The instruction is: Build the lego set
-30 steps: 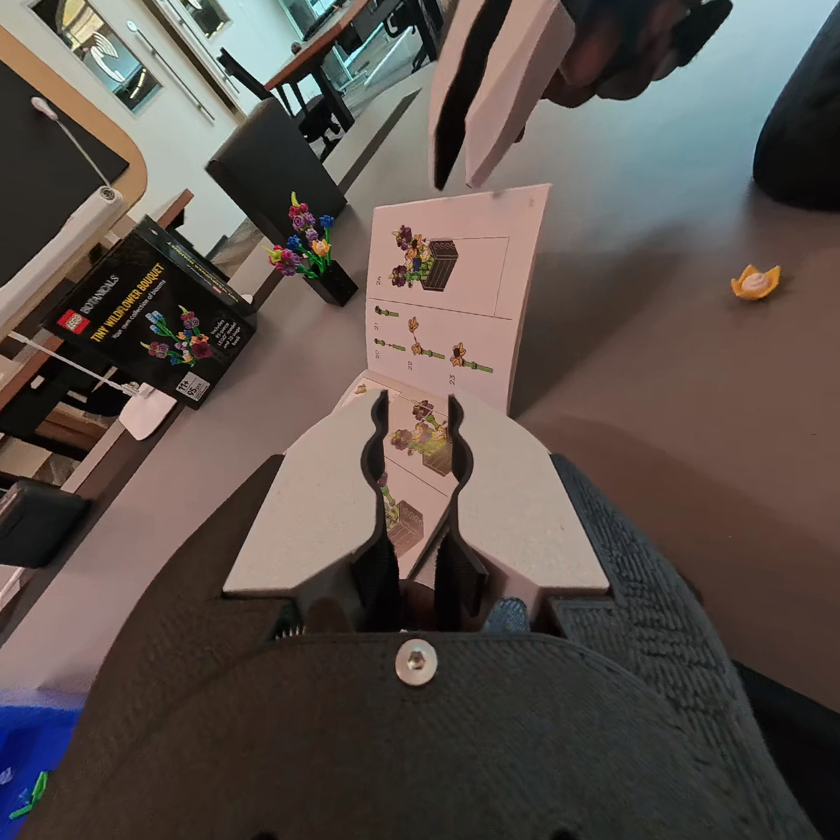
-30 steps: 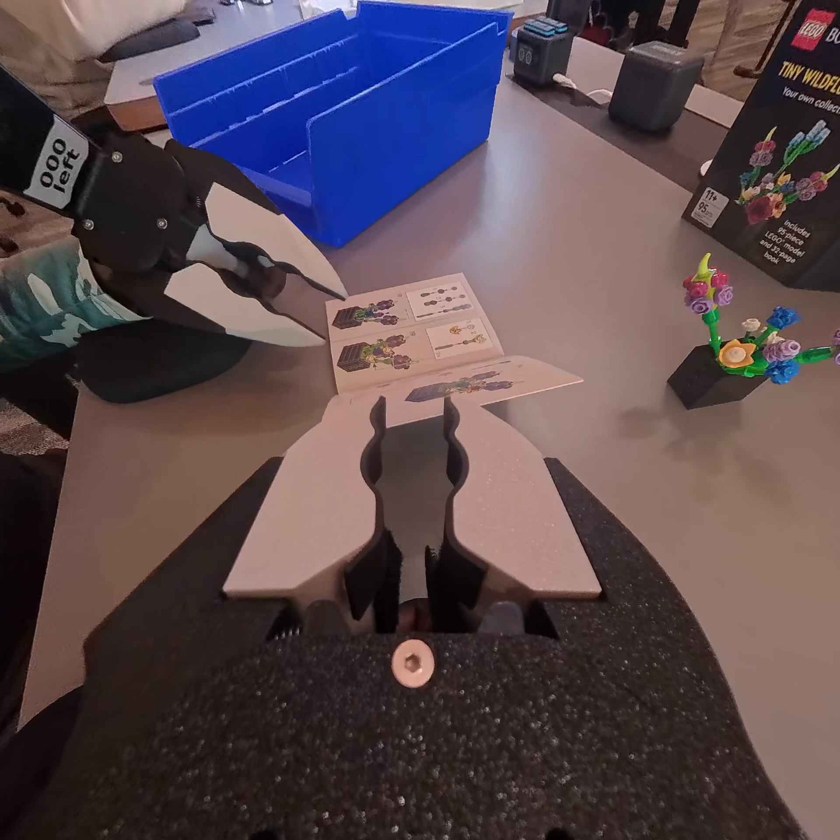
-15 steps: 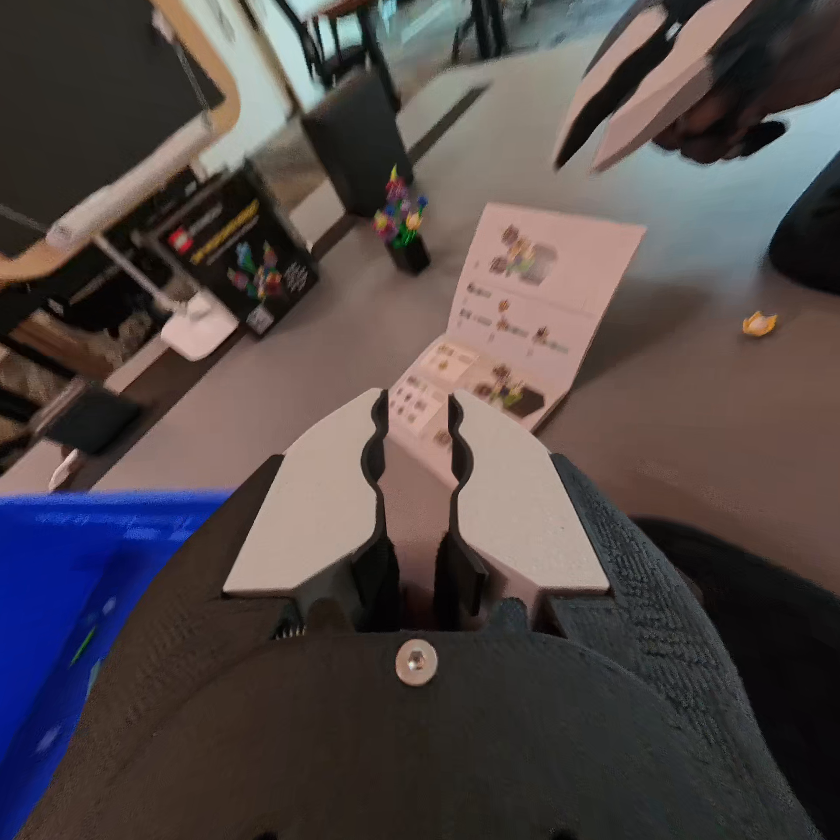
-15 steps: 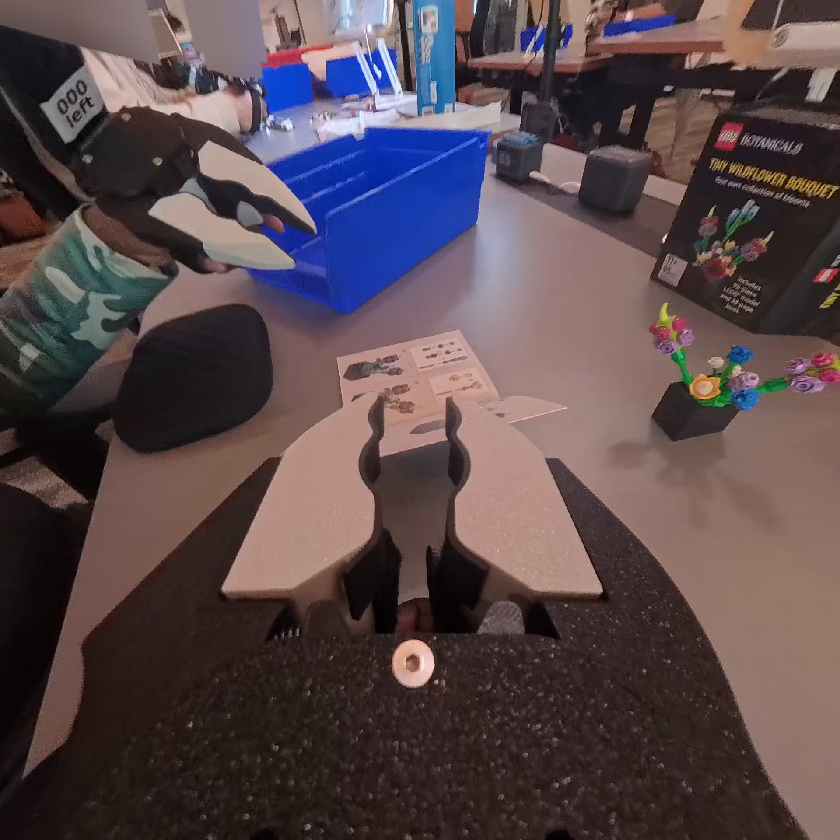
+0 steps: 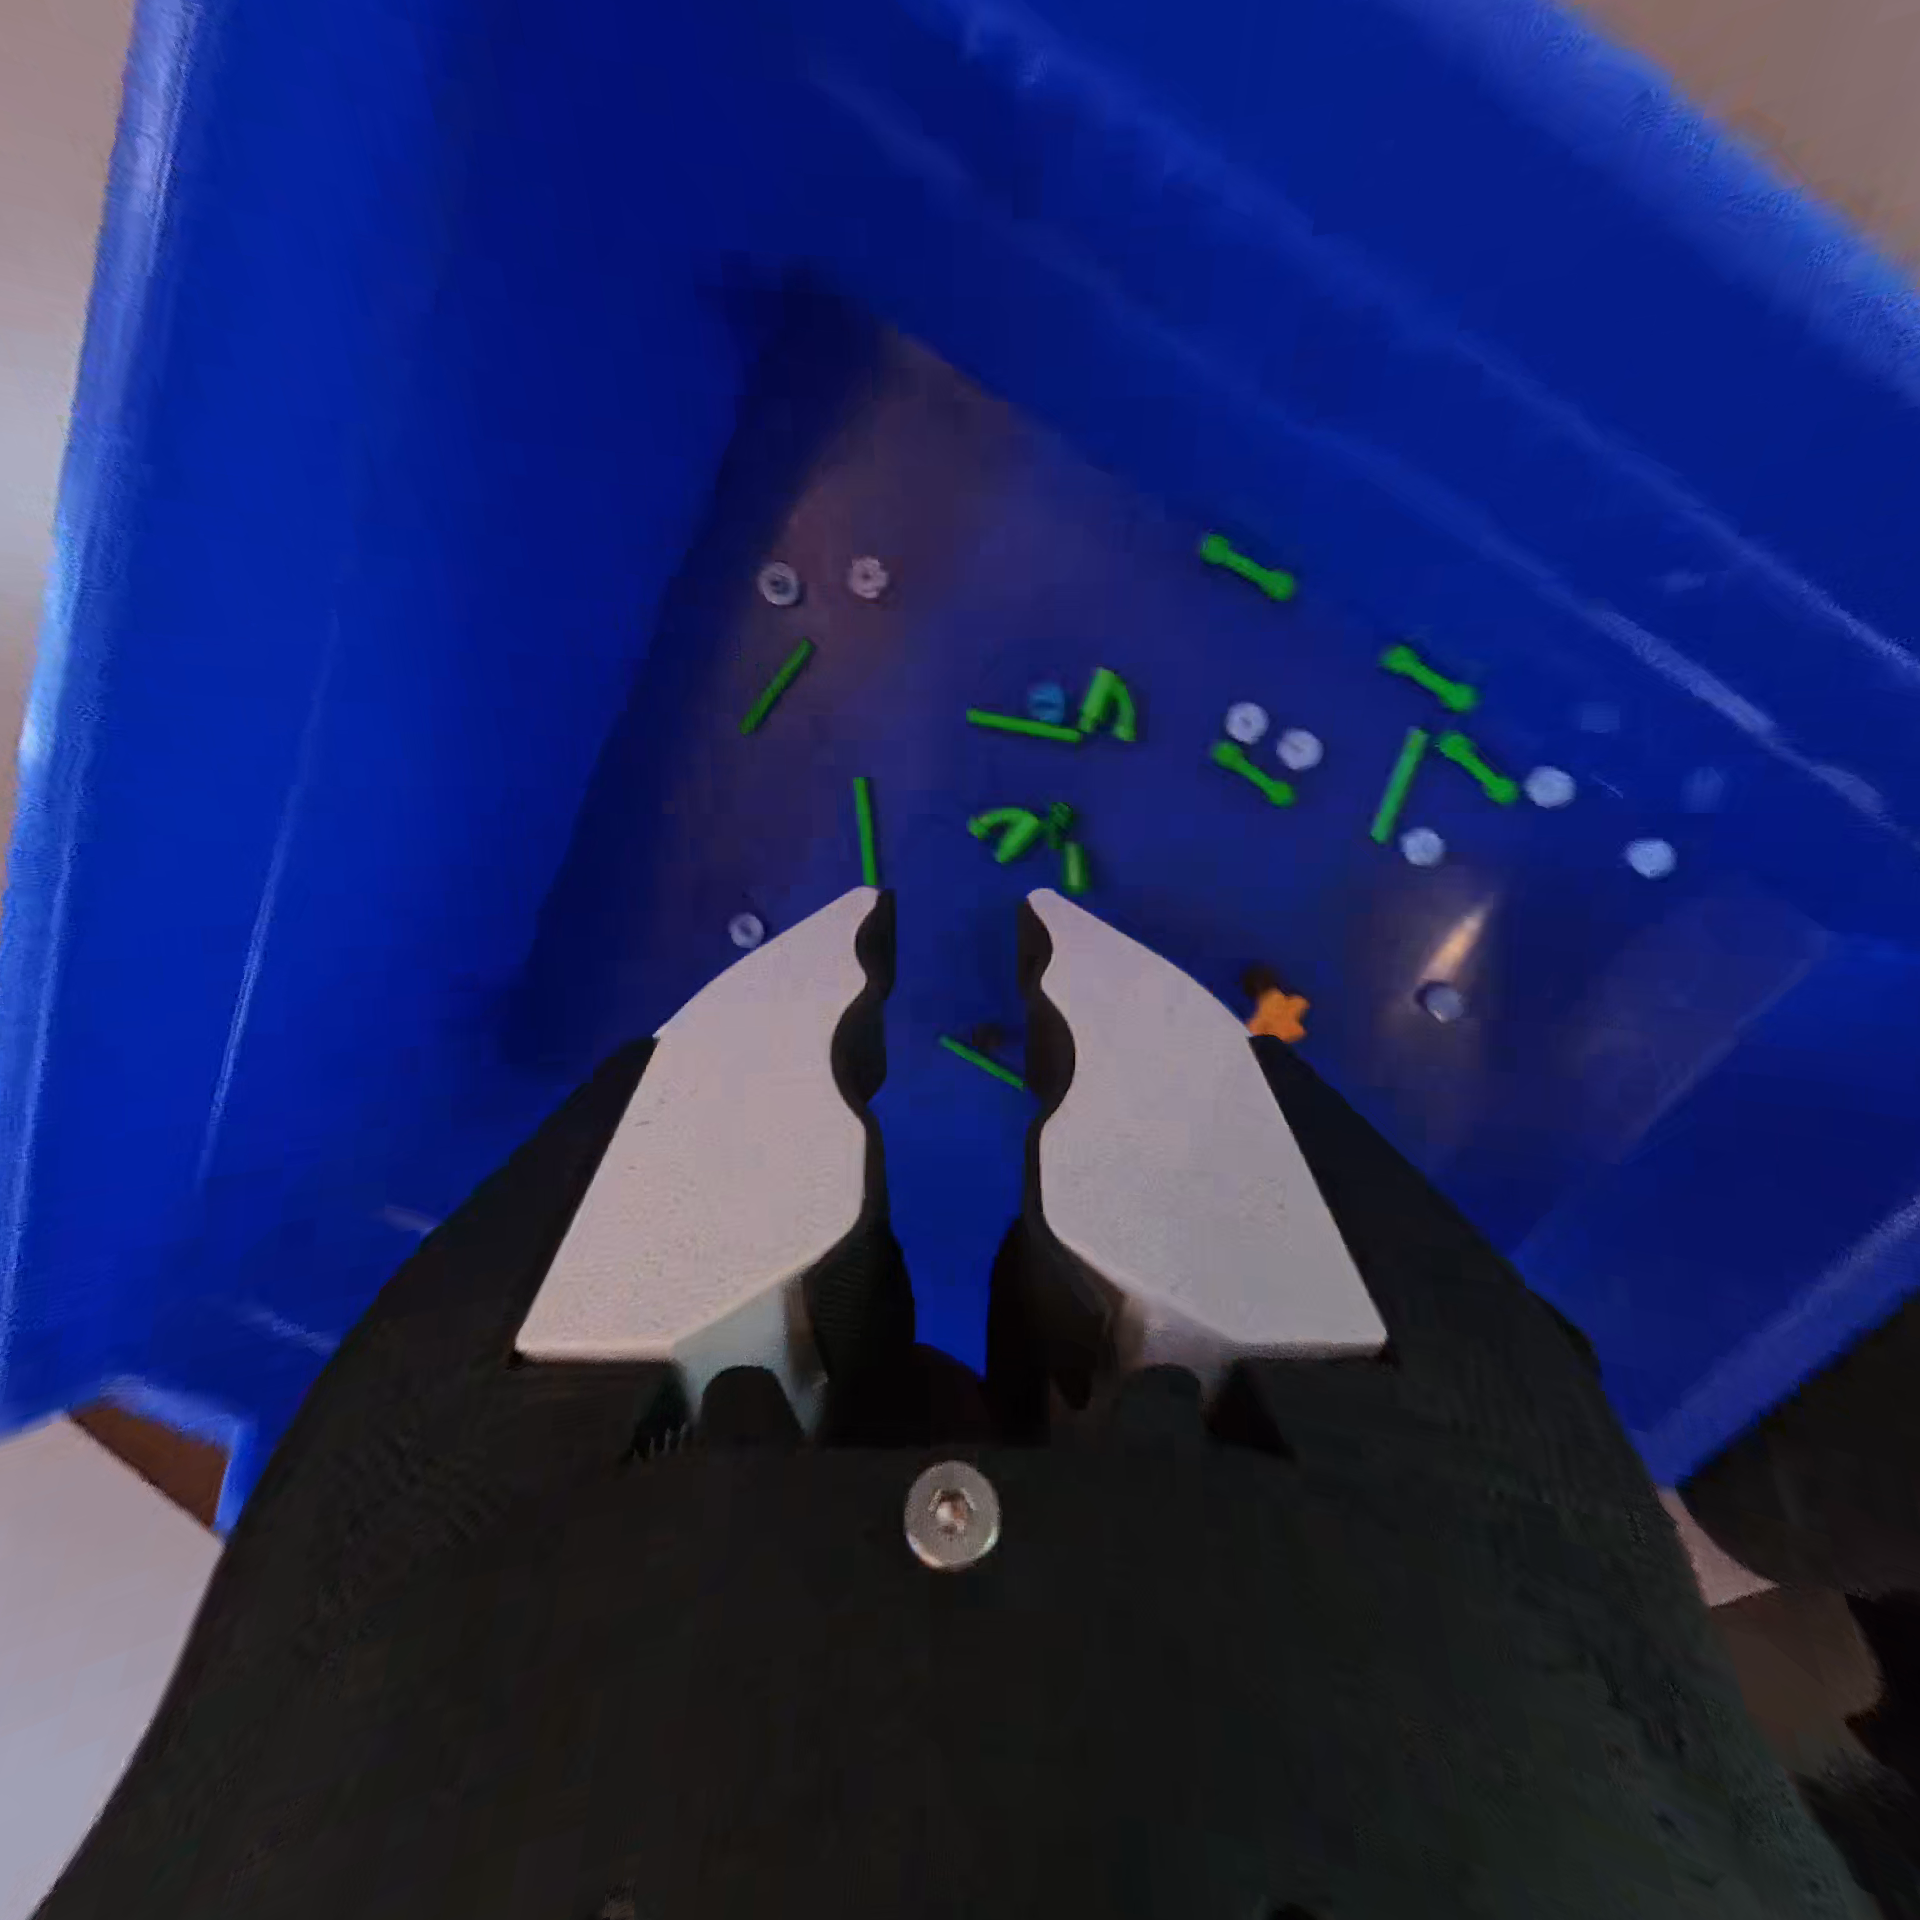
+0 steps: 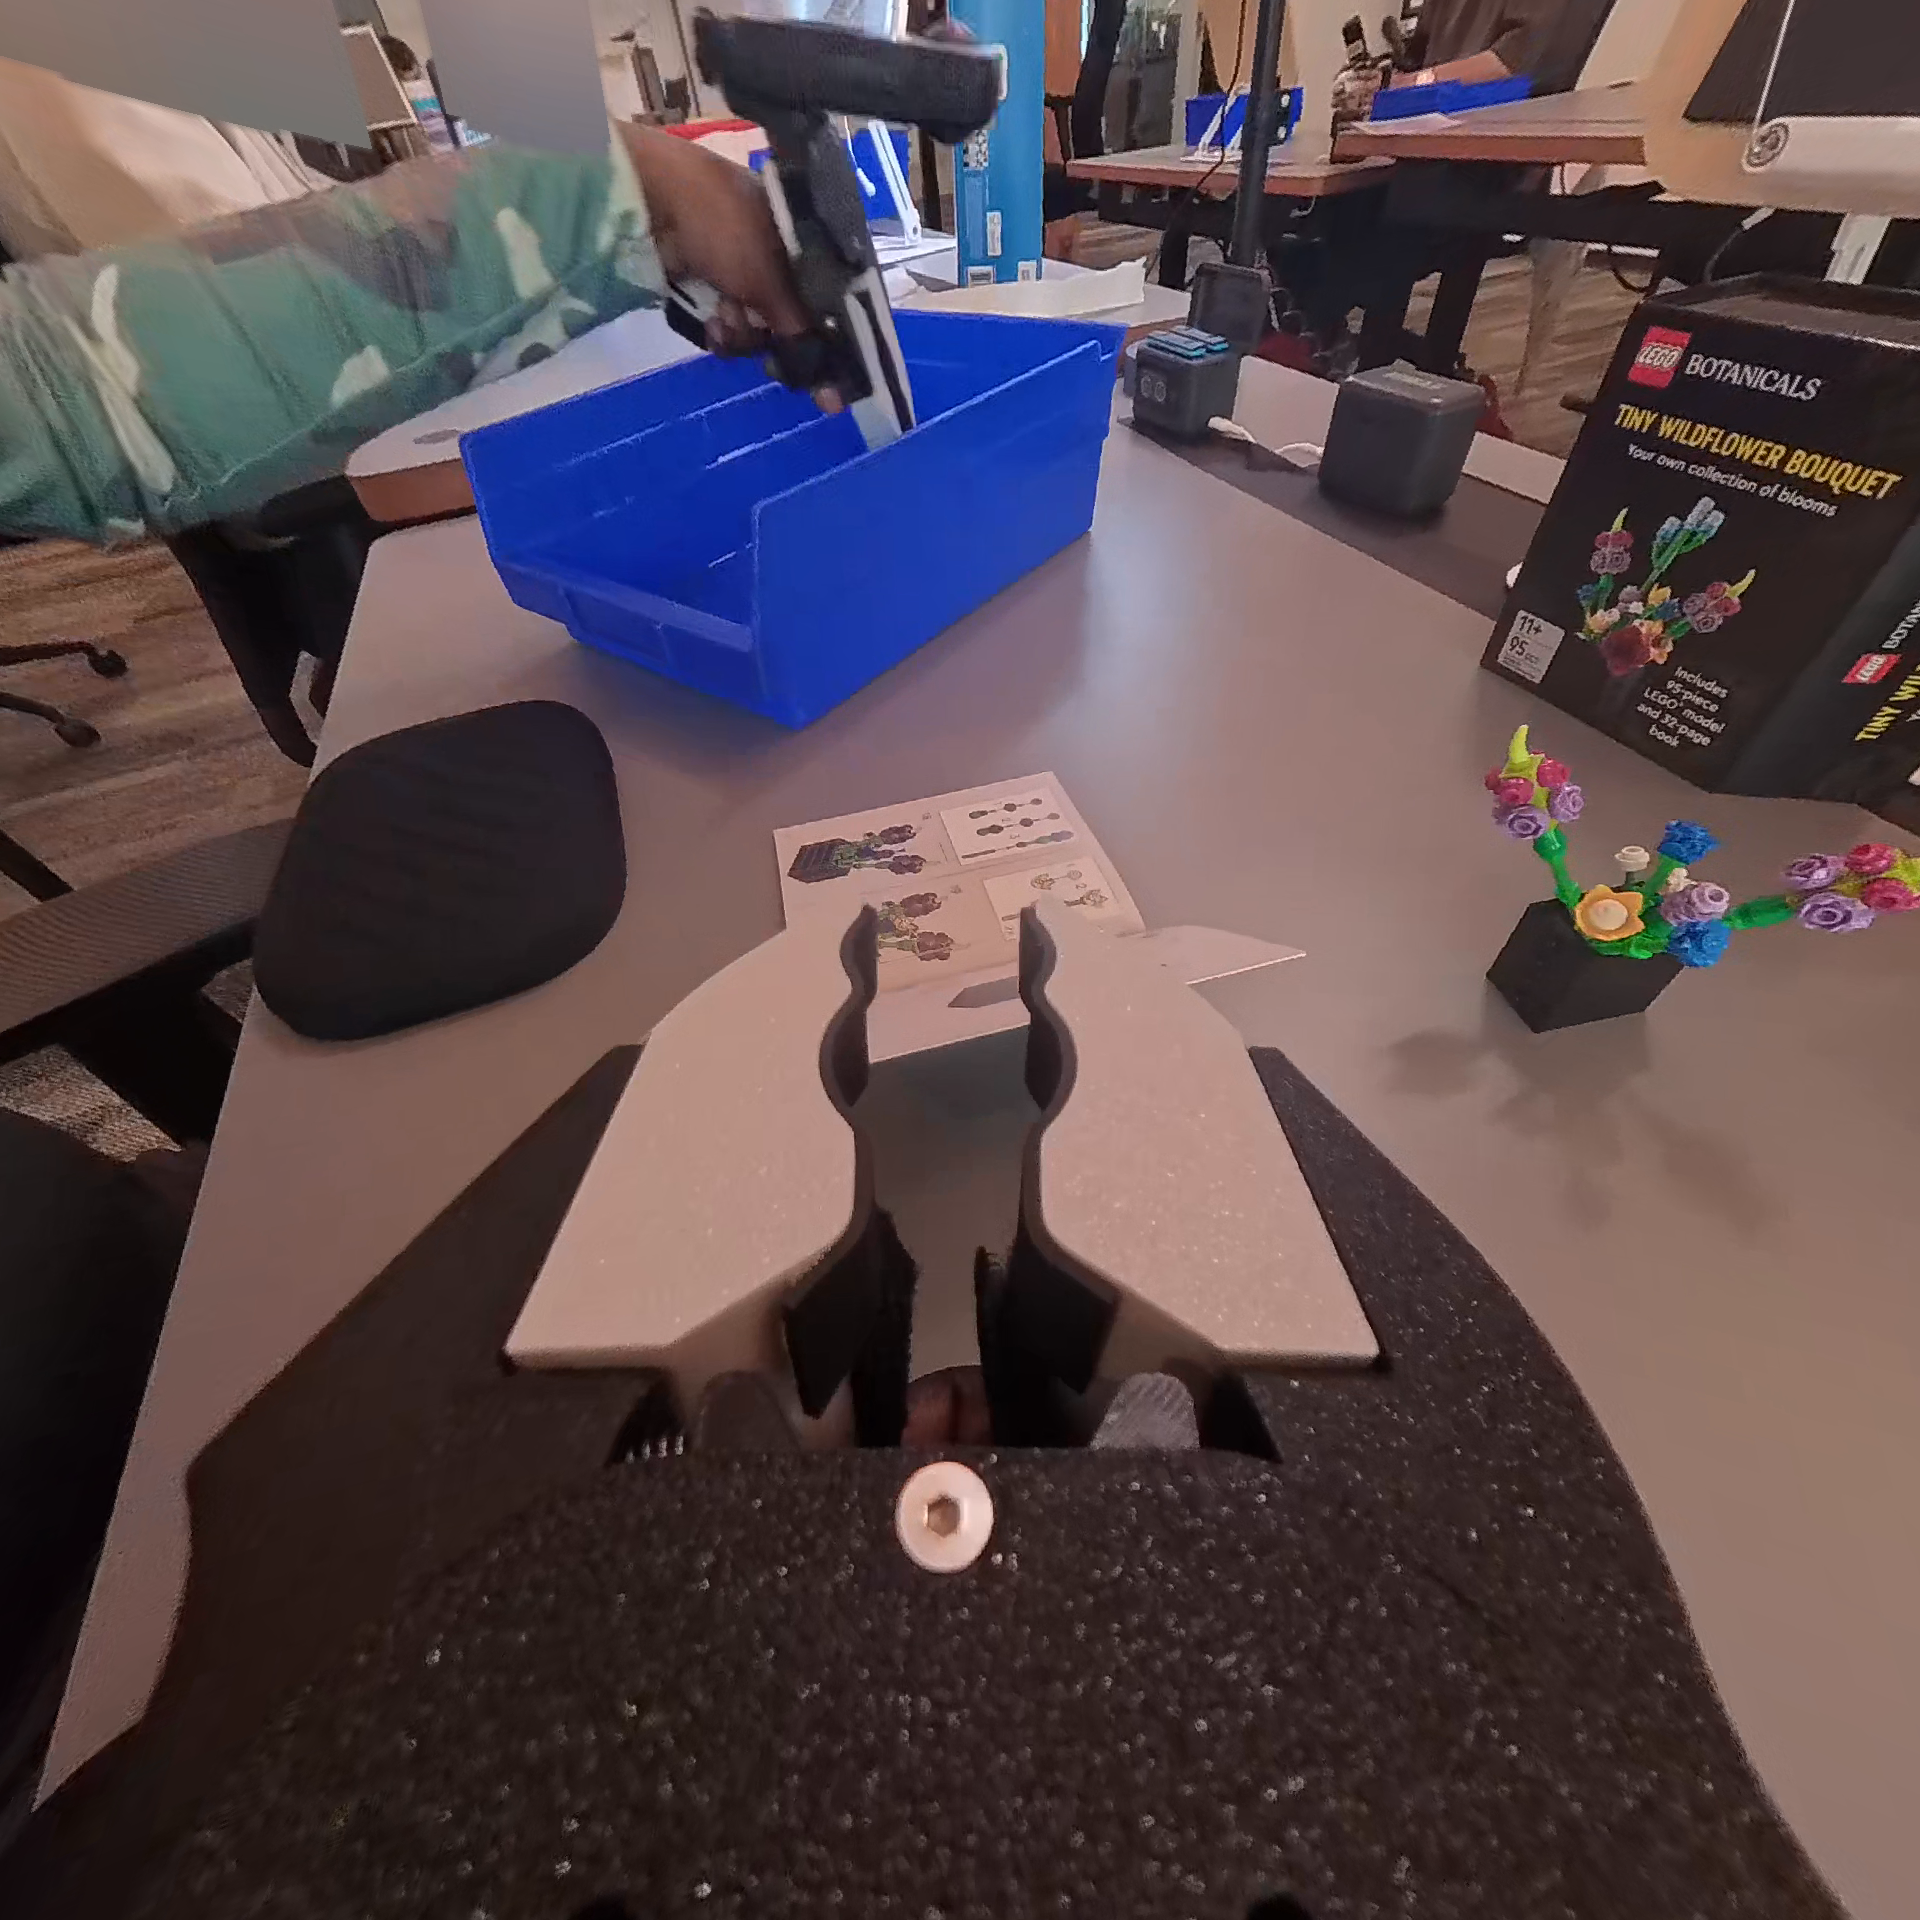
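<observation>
Left gripper (image 5: 951, 904) inside blue bin (image 6: 914, 582); right gripper (image 6: 943, 925) over booklet (image 6: 956, 862).

Both grippers released, fingers parted, nothing held. Loose green stems (image 5: 1023, 722) and pale round studs (image 5: 1245, 720) lie scattered on bin floor, 12 to 2 o'clock of left fingertips. Built flower model (image 6: 1621, 925) stands on table (image 6: 1299, 727) at 3 o'clock of booklet, set box (image 6: 1725, 540) behind it.

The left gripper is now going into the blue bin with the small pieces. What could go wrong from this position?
1. The green stems and pale round studs lie close together, so the open left gripper may pinch two pieces or push them aside.
2. The view is blurred from motion; arriving fast, the fingertips may hit the floor of the blue bin.
3. The right gripper hangs over the instruction booklet, whose raised page could be knocked.
</observation>
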### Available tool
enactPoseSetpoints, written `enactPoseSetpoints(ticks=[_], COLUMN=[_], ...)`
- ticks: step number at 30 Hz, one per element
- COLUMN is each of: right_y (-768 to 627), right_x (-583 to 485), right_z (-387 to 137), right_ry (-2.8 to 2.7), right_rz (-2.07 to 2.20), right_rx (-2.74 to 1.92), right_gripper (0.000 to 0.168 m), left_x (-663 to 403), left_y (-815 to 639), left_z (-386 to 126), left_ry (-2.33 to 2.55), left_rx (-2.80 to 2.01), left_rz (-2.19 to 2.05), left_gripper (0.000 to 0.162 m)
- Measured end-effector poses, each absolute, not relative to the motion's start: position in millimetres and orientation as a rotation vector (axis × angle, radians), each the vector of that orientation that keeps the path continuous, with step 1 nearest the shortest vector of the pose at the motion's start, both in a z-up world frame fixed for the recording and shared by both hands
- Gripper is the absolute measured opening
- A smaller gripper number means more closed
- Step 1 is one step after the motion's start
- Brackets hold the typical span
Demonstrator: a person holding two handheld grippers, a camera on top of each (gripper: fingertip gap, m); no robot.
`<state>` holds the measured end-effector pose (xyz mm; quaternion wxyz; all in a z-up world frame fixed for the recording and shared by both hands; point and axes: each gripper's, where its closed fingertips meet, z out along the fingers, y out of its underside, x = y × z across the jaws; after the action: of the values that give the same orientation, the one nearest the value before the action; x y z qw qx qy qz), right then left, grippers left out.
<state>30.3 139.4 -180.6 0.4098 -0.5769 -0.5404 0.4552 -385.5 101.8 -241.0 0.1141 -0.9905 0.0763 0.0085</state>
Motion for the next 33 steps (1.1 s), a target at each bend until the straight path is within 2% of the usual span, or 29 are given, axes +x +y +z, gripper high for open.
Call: enactPoseSetpoints(ticks=[4, 10, 13, 18, 20, 23, 27, 29, 33], right_y=[142, 144, 145, 144, 143, 140, 136, 117, 74], right_x=[32, 34, 34, 32, 31, 27, 15, 4, -10], right_z=[-178, -175, -177, -178, -178, -176, -178, -166, -127], right_ry=[-1.341, -1.321, -1.324, -1.328, -1.322, -1.313, -1.344, -1.358, -1.219], right_rz=[1.15, 1.162, 1.15, 1.16, 1.177, 1.203, 1.086, 1.143, 1.522], right_rx=[-1.449, -1.446, -1.456, -1.459, -1.457, -1.45, -1.433, -1.325, -1.097], right_gripper=[0.026, 0.026, 0.026, 0.026, 0.026, 0.026, 0.024, 0.023, 0.016], left_x=[-403, -408, -407, -404, -393, -346, -214, -145, -50], left_y=[111, 105, 107, 105, 112, 121, 95, 76, 57], left_z=[-268, -281, -282, -278, -256, -192, -108, -103, -130], left_ry=[0.135, 0.165, 0.181, 0.243, 0.247, 0.352, 0.514, 0.56, 0.6], left_rx=[-2.985, -3.019, -2.996, -2.949, -2.804, -2.431, -1.843, -1.677, -1.551], left_rz=[-0.034, -0.028, -0.029, 0.037, 0.026, 0.012, -0.197, -0.355, -0.606], left_gripper=[0.021, 0.015, 0.005, 0.004, 0.004, 0.003, 0.003, 0.003, 0.003])
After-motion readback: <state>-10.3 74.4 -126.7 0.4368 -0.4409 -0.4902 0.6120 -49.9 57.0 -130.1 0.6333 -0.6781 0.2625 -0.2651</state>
